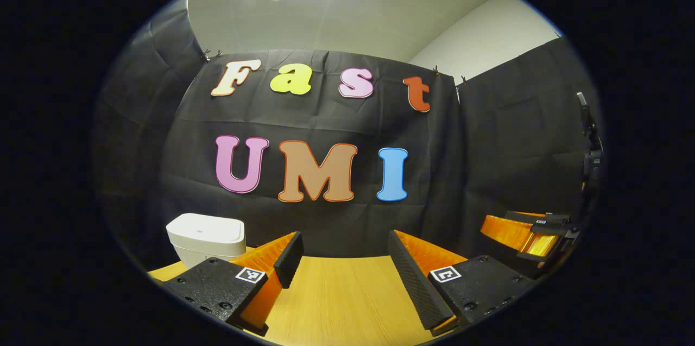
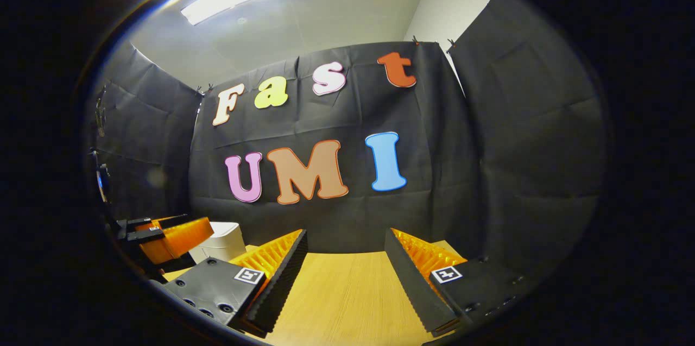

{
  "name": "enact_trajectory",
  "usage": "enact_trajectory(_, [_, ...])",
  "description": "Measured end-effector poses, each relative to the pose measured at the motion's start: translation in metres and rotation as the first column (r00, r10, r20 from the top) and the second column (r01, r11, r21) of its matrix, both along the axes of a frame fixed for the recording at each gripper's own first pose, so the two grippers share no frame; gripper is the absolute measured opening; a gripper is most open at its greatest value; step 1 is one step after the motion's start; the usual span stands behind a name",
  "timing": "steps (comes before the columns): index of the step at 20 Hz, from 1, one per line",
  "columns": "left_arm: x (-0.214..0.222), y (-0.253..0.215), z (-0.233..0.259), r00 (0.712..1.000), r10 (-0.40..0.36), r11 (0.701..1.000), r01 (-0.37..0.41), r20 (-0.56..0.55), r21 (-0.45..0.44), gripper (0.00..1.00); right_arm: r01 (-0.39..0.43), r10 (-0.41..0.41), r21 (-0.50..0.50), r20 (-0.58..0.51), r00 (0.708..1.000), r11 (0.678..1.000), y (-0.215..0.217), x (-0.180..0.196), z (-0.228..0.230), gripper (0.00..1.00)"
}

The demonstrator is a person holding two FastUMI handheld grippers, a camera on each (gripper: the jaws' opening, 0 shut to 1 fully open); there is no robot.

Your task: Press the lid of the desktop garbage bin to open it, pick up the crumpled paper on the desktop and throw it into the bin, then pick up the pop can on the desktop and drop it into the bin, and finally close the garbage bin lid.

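A: Where is the bin [image 1: 206, 240] from where you sit?

B: In the left gripper view it stands on the table [image 1: 331, 291], beyond and to the left of my left tongs [image 1: 343, 262], against the booth's cloth wall. Its lid looks down, so by my reckoning the first step, pressing it open, is not yet done.

A: And the tongs?

B: I have the left tongs spread wide with nothing between the fingers, and the right tongs [image 2: 346, 264] likewise gaping and empty. I hold both low over the table and level, pointing at the wall, which I judge to be a ready stance ahead of the reach.

A: Can you see one from the other?

B: Yes. In the right gripper view the left tongs sit just in front of the bin [image 2: 220, 243], so they are the nearer to it and the likelier to press the lid.

A: Paper and can?

B: I cannot place them from here.
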State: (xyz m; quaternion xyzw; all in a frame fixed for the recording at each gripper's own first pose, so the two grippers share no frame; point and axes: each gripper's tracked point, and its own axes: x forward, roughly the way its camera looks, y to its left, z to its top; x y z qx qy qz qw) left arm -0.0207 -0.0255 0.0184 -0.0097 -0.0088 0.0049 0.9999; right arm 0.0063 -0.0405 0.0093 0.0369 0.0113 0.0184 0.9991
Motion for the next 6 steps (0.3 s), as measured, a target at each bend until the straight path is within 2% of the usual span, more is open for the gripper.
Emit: enact_trajectory(6, [0.001,0.000,-0.004,0.998,-0.061,0.998,0.061,-0.018,0.011,0.94,0.018,-0.019,-0.020,-0.008,1.000,1.000,0.016,-0.012,0.000,0.95])
